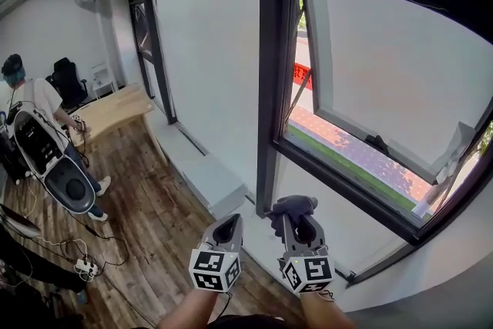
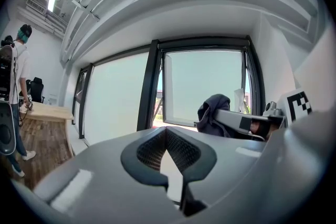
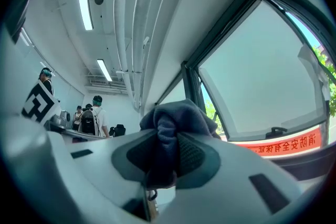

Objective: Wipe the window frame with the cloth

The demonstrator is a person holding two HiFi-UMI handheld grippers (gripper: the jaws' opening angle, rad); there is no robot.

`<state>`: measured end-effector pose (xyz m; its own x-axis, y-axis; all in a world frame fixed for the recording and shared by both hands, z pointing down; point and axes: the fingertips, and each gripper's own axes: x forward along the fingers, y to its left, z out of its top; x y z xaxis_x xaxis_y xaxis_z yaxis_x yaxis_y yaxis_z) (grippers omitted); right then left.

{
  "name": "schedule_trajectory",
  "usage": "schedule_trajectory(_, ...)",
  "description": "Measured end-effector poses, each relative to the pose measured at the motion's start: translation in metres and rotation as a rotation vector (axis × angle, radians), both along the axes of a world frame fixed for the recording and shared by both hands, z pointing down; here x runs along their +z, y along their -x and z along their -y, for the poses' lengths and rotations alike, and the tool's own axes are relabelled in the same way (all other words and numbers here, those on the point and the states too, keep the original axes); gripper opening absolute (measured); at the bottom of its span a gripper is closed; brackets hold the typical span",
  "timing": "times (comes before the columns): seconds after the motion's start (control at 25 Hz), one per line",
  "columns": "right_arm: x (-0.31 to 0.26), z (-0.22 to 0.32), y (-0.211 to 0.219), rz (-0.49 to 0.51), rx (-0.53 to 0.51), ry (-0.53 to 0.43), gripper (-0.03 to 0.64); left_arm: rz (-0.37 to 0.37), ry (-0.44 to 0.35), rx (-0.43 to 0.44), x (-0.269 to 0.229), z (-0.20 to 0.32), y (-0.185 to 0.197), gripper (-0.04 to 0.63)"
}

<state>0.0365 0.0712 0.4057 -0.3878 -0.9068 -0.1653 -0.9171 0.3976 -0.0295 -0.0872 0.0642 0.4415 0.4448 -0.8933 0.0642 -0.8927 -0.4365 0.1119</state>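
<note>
A dark grey cloth is bunched between the jaws of my right gripper, which is shut on it just below the window's lower rail. In the right gripper view the cloth bulges out above the pads. The black window frame has a vertical post and a sloping bottom rail, and its sash is tilted open outward. My left gripper hangs beside the right one, shut and holding nothing. In the left gripper view the jaw tips meet, and the cloth shows to the right.
A low white ledge runs under the windows above the wooden floor. A person with equipment stands at the far left by a wooden table. Cables and a power strip lie on the floor. A red banner shows outside.
</note>
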Motion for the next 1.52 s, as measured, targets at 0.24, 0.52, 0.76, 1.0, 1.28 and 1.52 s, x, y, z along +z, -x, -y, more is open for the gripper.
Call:
schedule_trajectory(0.24, -0.001, -0.005, 0.024, -0.009, 0.035, -0.001, 0.087, -0.016, -0.003, 0.022, 0.001, -0.003, 0.030, 0.009)
schedule_trajectory(0.52, 0.003, -0.013, 0.053, -0.017, 0.077, -0.001, 0.087, -0.029, -0.016, 0.057, 0.003, -0.007, 0.066, 0.008)
schedule_trajectory(0.76, -0.002, -0.010, 0.065, -0.030, 0.088, -0.002, 0.087, -0.036, -0.023, 0.052, -0.002, -0.004, 0.086, 0.008)
schedule_trajectory(1.0, -0.004, 0.000, 0.071, -0.025, 0.078, -0.019, 0.087, -0.029, -0.033, 0.045, -0.002, 0.002, 0.094, 0.008)
schedule_trajectory(1.28, -0.002, 0.028, 0.060, -0.010, 0.075, -0.028, 0.087, -0.015, -0.044, 0.048, -0.003, 0.029, 0.084, 0.008)
schedule_trajectory(1.52, 0.005, 0.067, 0.044, 0.000, 0.074, -0.018, 0.087, -0.008, -0.038, 0.057, 0.001, 0.069, 0.063, 0.008)
